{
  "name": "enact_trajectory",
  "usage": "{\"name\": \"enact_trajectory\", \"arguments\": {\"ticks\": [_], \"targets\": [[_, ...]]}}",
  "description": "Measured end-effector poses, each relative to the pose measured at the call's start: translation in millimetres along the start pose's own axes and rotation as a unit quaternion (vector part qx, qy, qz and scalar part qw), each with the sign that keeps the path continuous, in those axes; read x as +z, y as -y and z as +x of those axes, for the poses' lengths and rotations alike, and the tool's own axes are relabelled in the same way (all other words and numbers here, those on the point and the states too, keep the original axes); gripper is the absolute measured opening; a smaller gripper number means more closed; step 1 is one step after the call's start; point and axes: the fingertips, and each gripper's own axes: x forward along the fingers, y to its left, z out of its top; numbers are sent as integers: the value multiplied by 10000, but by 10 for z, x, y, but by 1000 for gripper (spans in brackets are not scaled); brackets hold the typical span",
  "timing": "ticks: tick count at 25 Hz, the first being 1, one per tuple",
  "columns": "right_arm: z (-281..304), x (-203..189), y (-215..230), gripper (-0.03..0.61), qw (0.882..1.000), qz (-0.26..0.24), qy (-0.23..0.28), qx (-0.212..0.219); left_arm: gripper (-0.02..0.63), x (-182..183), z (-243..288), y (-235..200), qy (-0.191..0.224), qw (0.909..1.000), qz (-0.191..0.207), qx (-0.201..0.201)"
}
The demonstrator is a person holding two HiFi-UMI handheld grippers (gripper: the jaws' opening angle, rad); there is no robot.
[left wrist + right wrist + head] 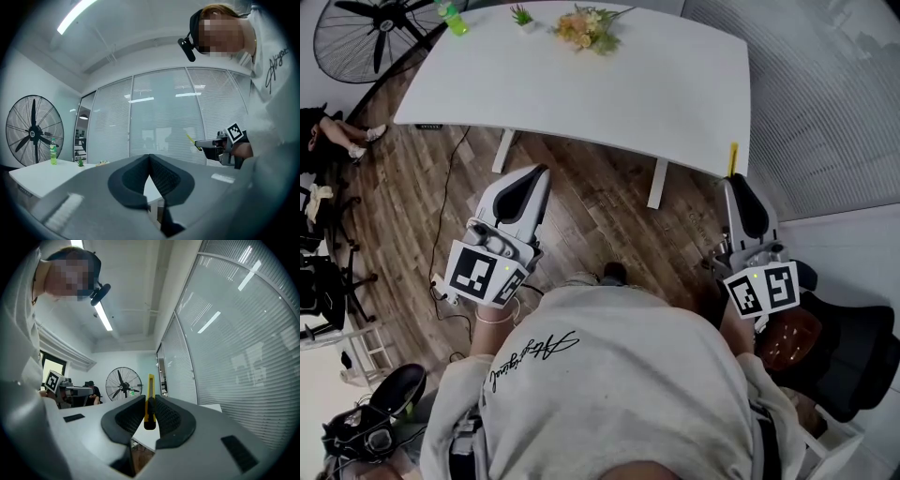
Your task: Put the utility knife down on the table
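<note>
My right gripper (150, 400) is shut on a yellow utility knife (150, 389), which stands upright between the pads. In the head view that gripper (737, 180) sits just short of the white table's (609, 84) near right corner, with the knife's yellow tip (733, 157) sticking out toward the edge. My left gripper (539, 173) hangs over the wooden floor in front of the table, its jaws closed together with nothing between them (149, 157). The right gripper and knife (191, 140) also show at the right of the left gripper view.
On the table's far side are a green bottle (452, 18), a small potted plant (522, 16) and a bunch of flowers (586, 27). A large floor fan (370, 33) stands at the far left. A window wall with blinds (825, 84) runs along the right. A dark chair (848, 352) is beside me.
</note>
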Motion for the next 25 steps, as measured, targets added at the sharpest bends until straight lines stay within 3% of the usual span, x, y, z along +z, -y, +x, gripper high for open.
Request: {"name": "enact_trajectory", "arguments": {"ticks": [14, 20, 25], "targets": [[28, -67, 112, 64, 9997, -72, -201, -125, -2, -39, 228, -30, -86, 9998, -83, -138], [107, -92, 255, 64, 9992, -115, -254, -281, -2, -1, 558, -84, 68, 9993, -73, -368], [540, -86, 453, 64, 9991, -127, -193, -350, -3, -24, 966, -389, 127, 9987, -102, -481]]}}
